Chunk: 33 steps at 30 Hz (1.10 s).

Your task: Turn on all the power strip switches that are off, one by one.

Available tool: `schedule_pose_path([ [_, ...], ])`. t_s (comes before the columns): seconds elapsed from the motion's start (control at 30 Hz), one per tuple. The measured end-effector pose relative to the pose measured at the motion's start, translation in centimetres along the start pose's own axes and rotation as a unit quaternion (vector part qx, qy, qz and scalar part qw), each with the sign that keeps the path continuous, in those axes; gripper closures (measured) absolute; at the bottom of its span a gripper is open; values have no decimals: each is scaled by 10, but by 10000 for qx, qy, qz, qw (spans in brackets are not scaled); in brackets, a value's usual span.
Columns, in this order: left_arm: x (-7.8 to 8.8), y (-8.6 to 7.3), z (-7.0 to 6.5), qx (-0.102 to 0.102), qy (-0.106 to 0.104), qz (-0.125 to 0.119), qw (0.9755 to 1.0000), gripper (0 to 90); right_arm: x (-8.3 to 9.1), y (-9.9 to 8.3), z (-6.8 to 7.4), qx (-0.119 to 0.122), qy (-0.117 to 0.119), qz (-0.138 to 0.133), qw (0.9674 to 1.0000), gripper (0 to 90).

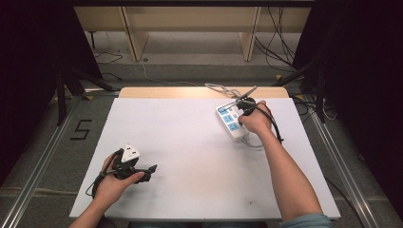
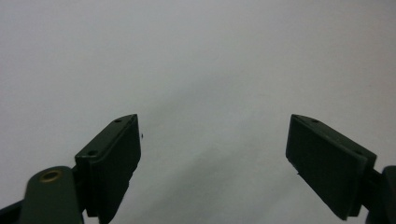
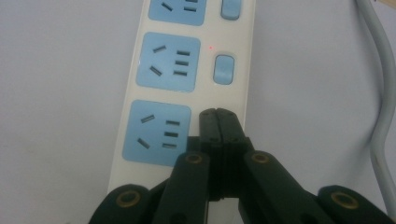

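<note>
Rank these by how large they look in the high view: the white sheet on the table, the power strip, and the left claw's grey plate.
1. White sheet, by far the largest.
2. Power strip, partly covered by the right hand.
3. Grey plate, smallest.

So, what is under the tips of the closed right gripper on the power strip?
The right gripper, jaws shut, rests on the power strip beside its nearest blue socket, in the column of the blue switch. Whatever lies under the tips is covered.
</note>
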<state>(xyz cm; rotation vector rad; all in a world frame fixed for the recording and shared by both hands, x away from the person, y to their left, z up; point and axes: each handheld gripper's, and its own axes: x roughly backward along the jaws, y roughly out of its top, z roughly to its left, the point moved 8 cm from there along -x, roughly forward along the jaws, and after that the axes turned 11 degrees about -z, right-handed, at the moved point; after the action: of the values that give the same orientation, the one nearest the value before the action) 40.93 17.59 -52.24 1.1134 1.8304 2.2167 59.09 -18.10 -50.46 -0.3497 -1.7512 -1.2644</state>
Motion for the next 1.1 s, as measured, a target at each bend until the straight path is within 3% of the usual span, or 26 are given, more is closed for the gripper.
schedule_pose_path([
  [0.33,2,0,2,-19,16,-21,10000,178,-1,0,1,43,-34,46,10000,900],
  [0.43,2,0,2,-17,12,-28,10000,178,0,-3,0,25,-63,185,9998,900],
  [0.57,1,1,2,-14,7,-38,10000,177,1,-4,-2,103,-66,120,9999,900],
  [0.73,1,0,3,7,12,-13,10000,178,0,3,-3,4,-41,-39,10000,900],
  [0.83,1,0,3,6,13,-18,10000,178,-1,4,-2,101,-84,55,9999,900],
  [1.1,1,0,2,-24,11,-26,10000,178,-3,3,-1,-19,-69,99,9999,900],
])
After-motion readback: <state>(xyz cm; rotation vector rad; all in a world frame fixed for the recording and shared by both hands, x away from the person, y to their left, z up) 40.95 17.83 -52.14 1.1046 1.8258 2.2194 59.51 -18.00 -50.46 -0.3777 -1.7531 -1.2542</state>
